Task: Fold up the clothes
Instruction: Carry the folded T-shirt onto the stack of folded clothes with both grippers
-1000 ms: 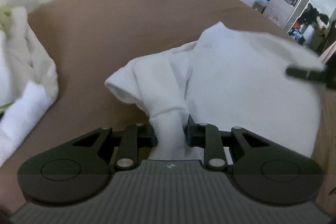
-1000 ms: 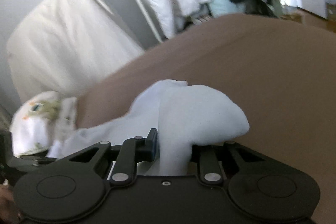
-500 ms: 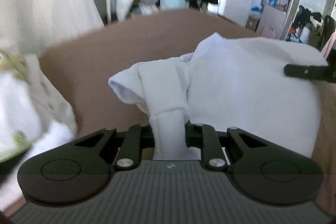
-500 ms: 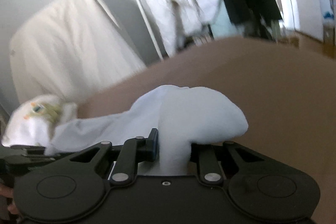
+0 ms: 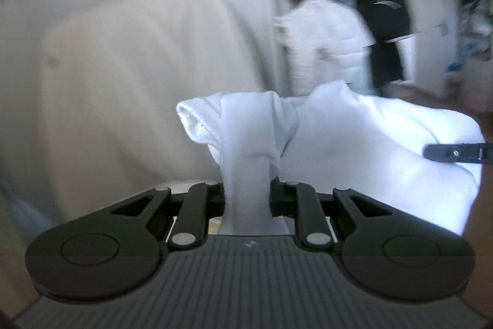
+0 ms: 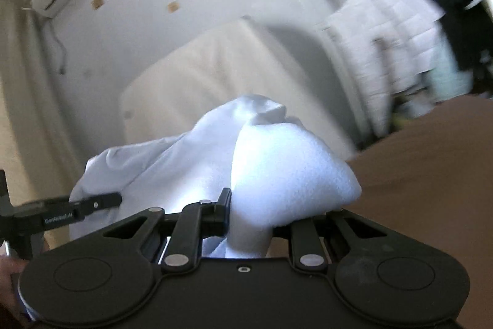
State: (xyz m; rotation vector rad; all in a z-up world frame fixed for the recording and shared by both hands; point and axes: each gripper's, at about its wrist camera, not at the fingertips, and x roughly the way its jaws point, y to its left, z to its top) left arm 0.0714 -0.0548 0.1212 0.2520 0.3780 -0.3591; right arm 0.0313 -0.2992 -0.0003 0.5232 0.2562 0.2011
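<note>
The left gripper (image 5: pixel 246 199) and right gripper (image 6: pixel 249 224) each pinch a bunch of the white cloth (image 5: pixel 369 150), held up in the air (above the brown bed (image 6: pixel 431 162)). Next, I think: lay it flat to fold.

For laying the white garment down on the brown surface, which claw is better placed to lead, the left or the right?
Probably the right. Both claws are shut on the white fabric garment, but the right claw has the brown surface directly beside it, while the left claw faces mostly the wall and hanging clothes.
</note>
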